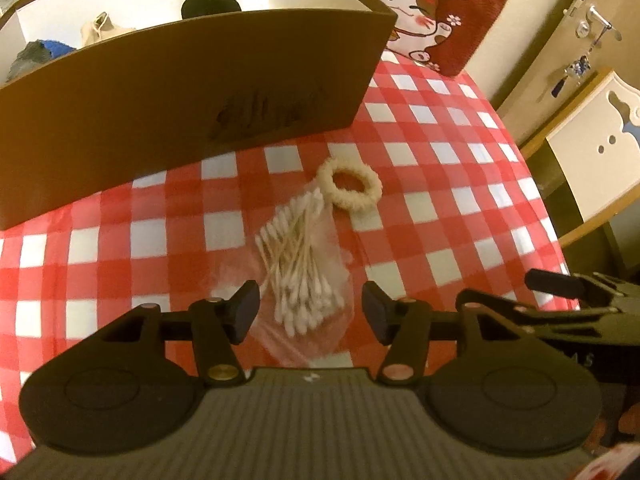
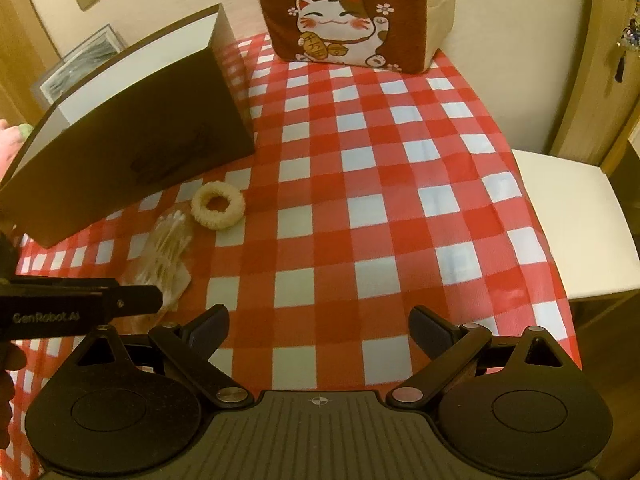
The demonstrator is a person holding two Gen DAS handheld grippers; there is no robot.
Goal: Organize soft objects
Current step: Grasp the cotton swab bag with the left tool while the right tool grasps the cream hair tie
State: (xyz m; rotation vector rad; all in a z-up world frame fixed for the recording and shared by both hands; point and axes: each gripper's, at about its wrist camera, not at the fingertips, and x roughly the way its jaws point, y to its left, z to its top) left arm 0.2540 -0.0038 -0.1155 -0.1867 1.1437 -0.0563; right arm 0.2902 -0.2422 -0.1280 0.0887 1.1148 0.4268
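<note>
A clear bag of cotton swabs [image 1: 298, 256] lies on the red-and-white checked cloth [image 1: 440, 184], just beyond my left gripper [image 1: 310, 312]. That gripper is open, and its fingers straddle the near end of the bag without touching it. A cream fuzzy hair tie [image 1: 349, 183] rests against the far end of the bag. In the right wrist view the swab bag [image 2: 166, 248] and the hair tie [image 2: 218, 205] lie to the left. My right gripper [image 2: 318, 332] hangs open over bare cloth, with nothing between its fingers.
A brown box [image 1: 192, 80] with a white inside stands behind the swabs and holds a black, a beige and a blue soft item. A red lucky-cat cushion [image 2: 344, 12] leans on the wall. A white chair seat [image 2: 576, 216] sits past the table's right edge.
</note>
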